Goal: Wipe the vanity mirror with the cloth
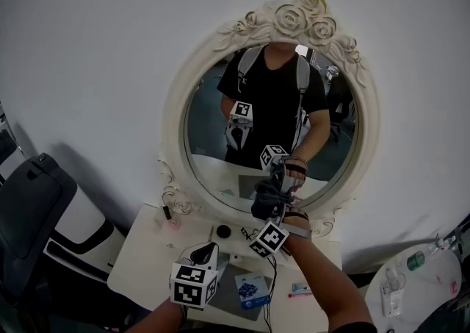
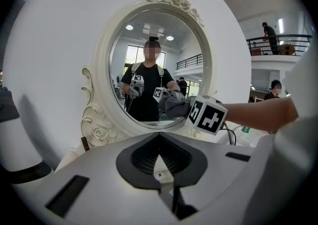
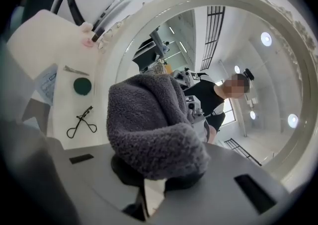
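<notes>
Pressing the grey cloth (image 1: 266,203) against the lower part of the vanity mirror (image 1: 209,115), we've got the right gripper (image 1: 275,212) up at the glass, just above the bottom of the ornate white frame (image 1: 176,104). In the right gripper view its jaws are clamped on the cloth, which bunches thick over the fingertips and meets its own reflection. Our left gripper (image 1: 206,253) hangs low over the white table (image 1: 143,254), well apart from the mirror, its jaws closed together with nothing between them. An eyelash curler (image 3: 81,123) lies on the table below the frame.
</notes>
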{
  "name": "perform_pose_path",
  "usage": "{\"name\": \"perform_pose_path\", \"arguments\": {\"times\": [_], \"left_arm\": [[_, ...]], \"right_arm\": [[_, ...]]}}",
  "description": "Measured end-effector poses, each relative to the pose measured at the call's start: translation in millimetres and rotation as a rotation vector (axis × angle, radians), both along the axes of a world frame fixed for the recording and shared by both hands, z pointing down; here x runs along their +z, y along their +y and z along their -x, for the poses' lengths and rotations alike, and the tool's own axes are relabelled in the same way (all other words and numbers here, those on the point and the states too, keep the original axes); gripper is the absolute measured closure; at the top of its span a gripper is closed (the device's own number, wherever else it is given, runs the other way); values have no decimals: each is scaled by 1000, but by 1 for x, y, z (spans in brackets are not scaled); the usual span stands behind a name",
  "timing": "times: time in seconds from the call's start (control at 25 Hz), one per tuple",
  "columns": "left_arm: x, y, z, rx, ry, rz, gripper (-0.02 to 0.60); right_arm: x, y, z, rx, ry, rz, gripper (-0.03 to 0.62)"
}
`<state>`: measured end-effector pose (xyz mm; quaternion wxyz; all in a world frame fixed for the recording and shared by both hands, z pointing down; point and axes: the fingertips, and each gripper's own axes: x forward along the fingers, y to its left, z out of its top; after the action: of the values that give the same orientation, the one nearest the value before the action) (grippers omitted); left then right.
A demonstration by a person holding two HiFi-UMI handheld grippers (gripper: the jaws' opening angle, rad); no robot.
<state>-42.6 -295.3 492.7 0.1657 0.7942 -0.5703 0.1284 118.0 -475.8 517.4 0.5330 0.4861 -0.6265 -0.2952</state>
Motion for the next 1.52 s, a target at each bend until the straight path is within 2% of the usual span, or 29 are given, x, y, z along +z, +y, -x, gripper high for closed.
{"name": "perform_pose_path", "arguments": {"times": [0.16, 0.24, 0.32, 0.44, 0.64, 0.8, 0.96, 1.32, 1.52], "left_arm": [[-5, 3, 6, -13, 3, -13, 578], [-6, 5, 8, -19, 8, -16, 578], [-6, 5, 10, -23, 12, -19, 578], [-9, 4, 7, -16, 16, -26, 578], [-12, 4, 6, -6, 15, -38, 578], [-16, 5, 14, -21, 15, -50, 578], [-16, 7, 25, -43, 21, -52, 578], [-8, 4, 47, -83, 28, -32, 578], [-1, -1, 42, -71, 36, -15, 578]], "right_arm": [[10, 4, 1, 10, -49, 102, 558], [-12, 9, 5, -6, -98, 87, 557], [-57, 15, 14, -47, -155, 18, 557], [-158, 25, 26, -123, -213, -150, 557], [-330, 49, 41, -208, -206, -439, 557], [-415, 38, 46, -177, -172, -517, 557], [-446, 18, 48, -123, -69, -555, 557], [-450, 2, 51, -91, -110, -581, 559], [-420, 2, 64, -115, -64, -589, 559]]}}
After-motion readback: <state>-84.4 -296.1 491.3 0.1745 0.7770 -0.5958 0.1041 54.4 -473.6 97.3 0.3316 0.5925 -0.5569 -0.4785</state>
